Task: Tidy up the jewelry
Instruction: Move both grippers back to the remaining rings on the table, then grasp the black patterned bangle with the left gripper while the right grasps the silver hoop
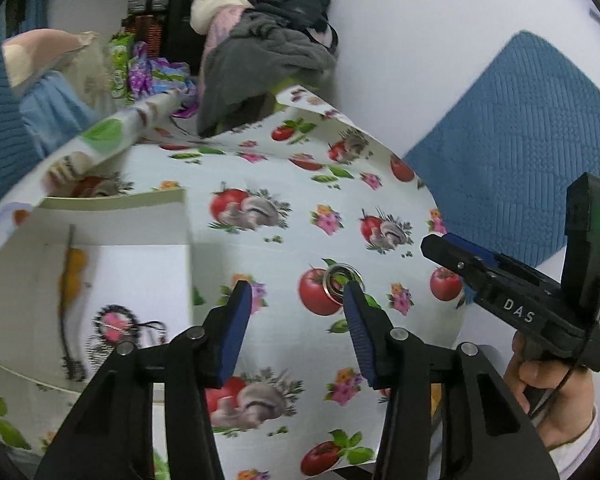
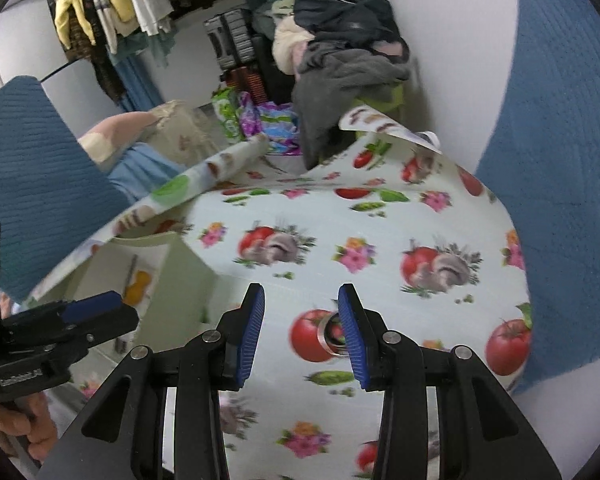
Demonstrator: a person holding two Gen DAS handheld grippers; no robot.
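A silver ring [image 1: 337,280] lies on the fruit-print tablecloth [image 1: 284,184], on a red tomato print. It also shows in the right wrist view [image 2: 329,334], partly hidden behind my right finger. My left gripper [image 1: 298,292] is open and empty, its right fingertip just in front of the ring. My right gripper [image 2: 301,296] is open and empty above the cloth, and appears from the side in the left wrist view [image 1: 440,246]. A white box [image 1: 100,280] at the left holds an orange pendant on a dark cord [image 1: 73,272] and a pink round piece [image 1: 114,322].
A blue quilted cover [image 1: 520,152] lies past the table's right edge and another [image 2: 36,168] at the left. Piled clothes [image 1: 268,40] and bags stand at the back by the white wall. The cloth's far edge curls up [image 1: 140,120].
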